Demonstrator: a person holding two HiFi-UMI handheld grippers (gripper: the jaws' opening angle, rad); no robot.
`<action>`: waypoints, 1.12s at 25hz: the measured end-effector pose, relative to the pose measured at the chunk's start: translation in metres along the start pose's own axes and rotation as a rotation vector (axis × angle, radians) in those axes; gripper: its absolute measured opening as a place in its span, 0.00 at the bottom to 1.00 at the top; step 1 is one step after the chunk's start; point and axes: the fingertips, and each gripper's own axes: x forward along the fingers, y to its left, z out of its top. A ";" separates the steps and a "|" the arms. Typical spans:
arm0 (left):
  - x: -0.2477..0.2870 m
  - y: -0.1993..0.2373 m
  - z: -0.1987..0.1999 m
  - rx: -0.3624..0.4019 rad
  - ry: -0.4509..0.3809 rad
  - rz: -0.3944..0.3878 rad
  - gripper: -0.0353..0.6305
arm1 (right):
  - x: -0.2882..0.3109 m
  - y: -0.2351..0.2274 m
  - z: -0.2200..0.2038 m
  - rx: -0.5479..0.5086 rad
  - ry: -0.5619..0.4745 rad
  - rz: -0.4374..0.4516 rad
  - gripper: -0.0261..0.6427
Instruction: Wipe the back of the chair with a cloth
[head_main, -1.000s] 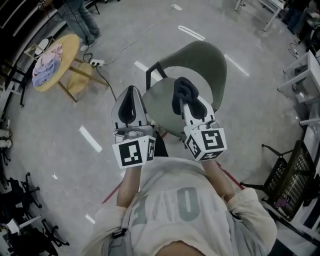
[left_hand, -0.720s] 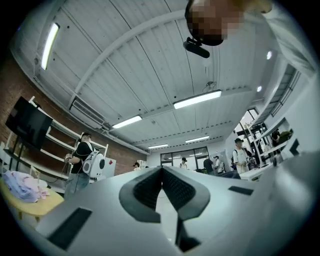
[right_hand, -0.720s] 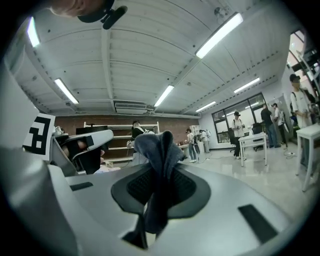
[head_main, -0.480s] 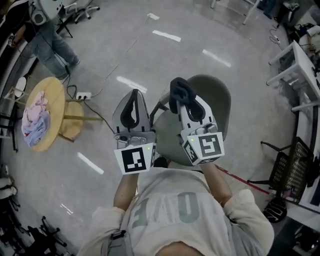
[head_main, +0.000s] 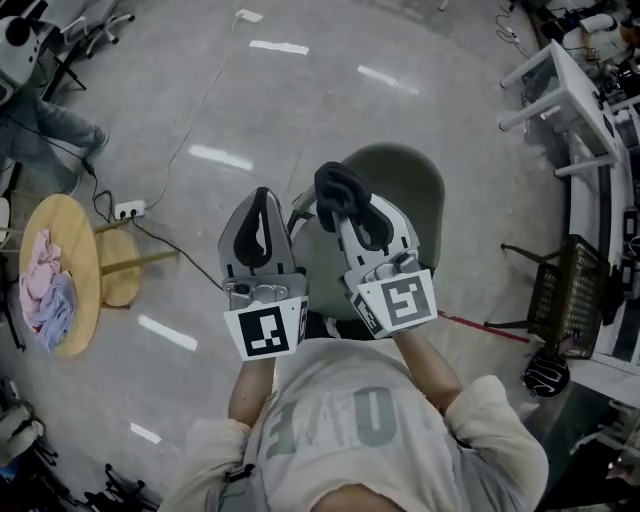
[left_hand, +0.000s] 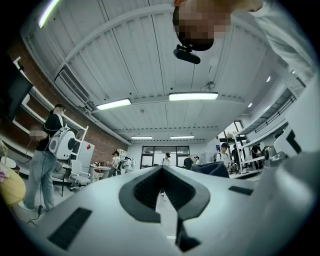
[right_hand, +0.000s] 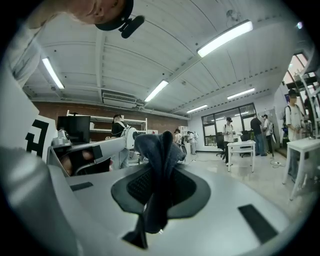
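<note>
The grey-green chair stands on the floor in front of me, its back on the far side and its seat partly hidden by both grippers. My right gripper is held above the seat, shut on a dark cloth that bunches up past its tips. In the right gripper view the cloth hangs pinched between the jaws of the right gripper. My left gripper is beside it to the left, shut with nothing in it. The left gripper faces out into the room, and neither gripper view shows the chair.
A round wooden table with pink and blue cloths, a stool and a power strip with its cable are at the left. White tables stand at the upper right, a black mesh chair at the right. People stand around the room.
The head view has swung, so the round table slid toward the lower left and the chair sits more central. Both grippers keep their pose and the cloth stays held.
</note>
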 end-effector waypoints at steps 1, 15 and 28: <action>0.002 -0.006 -0.003 -0.008 0.007 -0.010 0.07 | -0.001 -0.004 -0.001 -0.003 0.000 -0.007 0.13; 0.046 -0.057 -0.035 -0.019 0.040 -0.112 0.07 | 0.012 -0.050 -0.002 0.060 -0.092 -0.061 0.13; 0.092 -0.091 -0.239 -0.007 0.077 -0.211 0.08 | 0.042 -0.178 -0.181 0.105 -0.083 -0.363 0.13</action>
